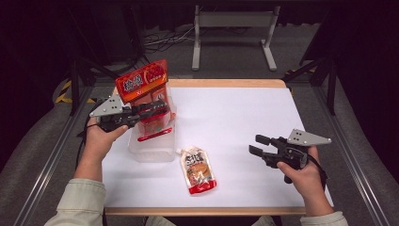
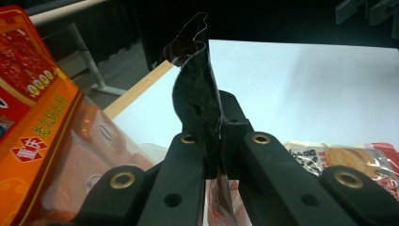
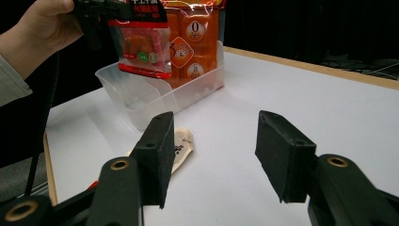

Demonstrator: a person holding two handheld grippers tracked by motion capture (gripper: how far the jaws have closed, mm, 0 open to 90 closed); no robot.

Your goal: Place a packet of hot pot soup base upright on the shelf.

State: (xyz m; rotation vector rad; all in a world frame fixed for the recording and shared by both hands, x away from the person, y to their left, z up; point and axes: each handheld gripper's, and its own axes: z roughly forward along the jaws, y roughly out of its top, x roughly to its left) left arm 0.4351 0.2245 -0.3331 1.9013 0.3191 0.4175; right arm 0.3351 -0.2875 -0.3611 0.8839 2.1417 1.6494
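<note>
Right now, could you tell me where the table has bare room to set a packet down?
The white table is bare between the clear bin and the right tongs, and along the far edge. It is crowded at the left, around the bin, the orange packets and the spouted pouch.

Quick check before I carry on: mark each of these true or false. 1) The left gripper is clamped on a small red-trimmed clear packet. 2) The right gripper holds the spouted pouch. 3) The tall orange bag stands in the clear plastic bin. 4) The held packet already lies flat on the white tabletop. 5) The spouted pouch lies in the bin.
1) True: the left gripper is shut on the small red-trimmed clear packet.
2) False: the right gripper is open and empty; the spouted pouch lies apart from it.
3) True: the tall orange bag stands in the clear plastic bin.
4) False: it hangs over the bin.
5) False: it lies on the white tabletop beside the bin.
</note>
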